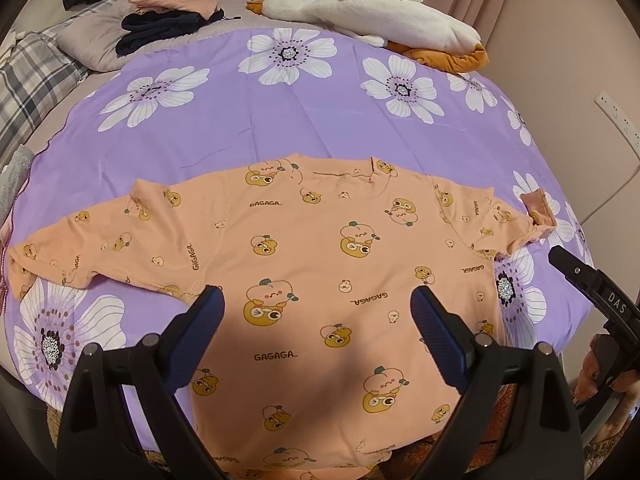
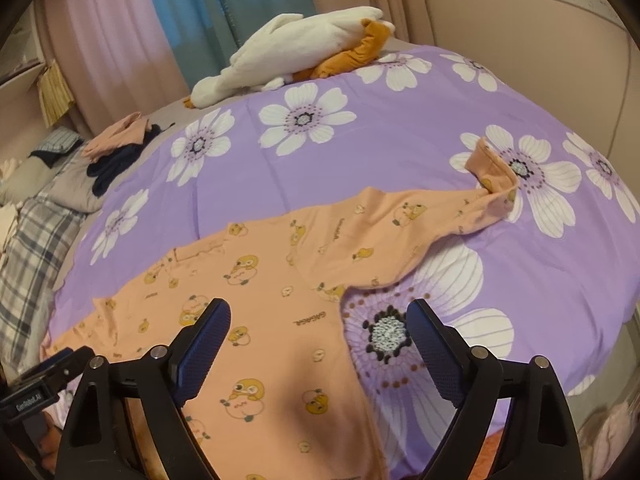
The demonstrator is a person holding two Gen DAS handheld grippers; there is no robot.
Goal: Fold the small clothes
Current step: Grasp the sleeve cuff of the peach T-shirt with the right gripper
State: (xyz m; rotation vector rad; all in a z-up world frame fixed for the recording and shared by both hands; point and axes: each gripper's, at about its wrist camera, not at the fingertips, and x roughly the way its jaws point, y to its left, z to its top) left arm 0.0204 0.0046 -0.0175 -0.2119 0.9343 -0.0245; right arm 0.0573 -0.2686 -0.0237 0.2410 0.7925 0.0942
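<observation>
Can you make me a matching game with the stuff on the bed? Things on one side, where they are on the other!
Things:
1. peach shirt
2. goose toy
3. folded clothes
4. checked pillow

Places:
A. far edge of the bed, in front of the curtains
B. spread flat on the purple flowered cover
C. left edge of the bed
D. stacked on the grey pillow at the far left

Pairs: 1-B, 2-A, 3-D, 4-C

Peach printed shirt spread flat on purple flowered bedspread. Left gripper hovers over near hem, jaws wide apart, nothing between. Right gripper near right sleeve. Plush goose far.
</observation>
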